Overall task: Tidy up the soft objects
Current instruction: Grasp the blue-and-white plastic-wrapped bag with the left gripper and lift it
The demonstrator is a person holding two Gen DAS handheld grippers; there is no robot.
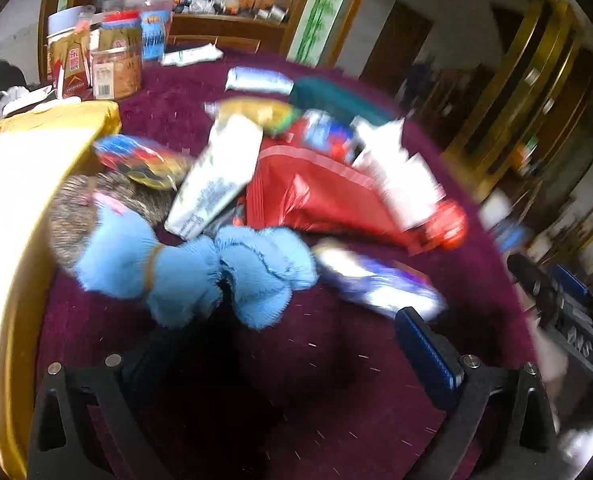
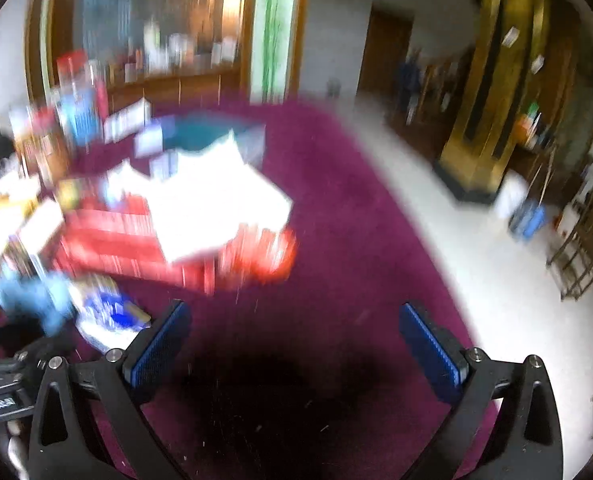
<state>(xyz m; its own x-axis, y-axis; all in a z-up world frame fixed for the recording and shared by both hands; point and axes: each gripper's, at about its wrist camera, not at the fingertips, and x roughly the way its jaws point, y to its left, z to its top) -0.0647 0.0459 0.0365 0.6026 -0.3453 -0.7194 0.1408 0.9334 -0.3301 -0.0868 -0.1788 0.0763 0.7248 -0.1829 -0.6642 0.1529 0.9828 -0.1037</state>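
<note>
The left gripper [image 1: 296, 344] is sitting at the bottom of its own view with jaws spread wide and nothing between them; only the right blue pad [image 1: 428, 352] is showing clearly, the left one lost in shadow. Just above the gap, the blue fluffy socks [image 1: 192, 268] are lying bunched on the purple tablecloth [image 1: 376, 360], a band cinching them left of centre. Up and left of them a grey furry item [image 1: 80, 204] is resting against the yellow box [image 1: 20, 184] that is filling the left edge. Behind the socks a white packet [image 1: 216, 176] is leaning over a red bag [image 1: 328, 196], and a blue-and-white packet [image 1: 376, 284] is lying to the right of the socks. Jars [image 1: 112, 64] are standing at the upper left.

Over in the right wrist view, heavily blurred, the right gripper [image 2: 296, 340] is hanging wide too, both blue pads [image 2: 160, 344] clear of everything, bare cloth between them. The socks [image 2: 32, 296] are showing at the lower left, the red bag [image 2: 128, 248] and a white sheet [image 2: 216, 208] above them, and pale floor [image 2: 496, 280] is sweeping down the right side
</note>
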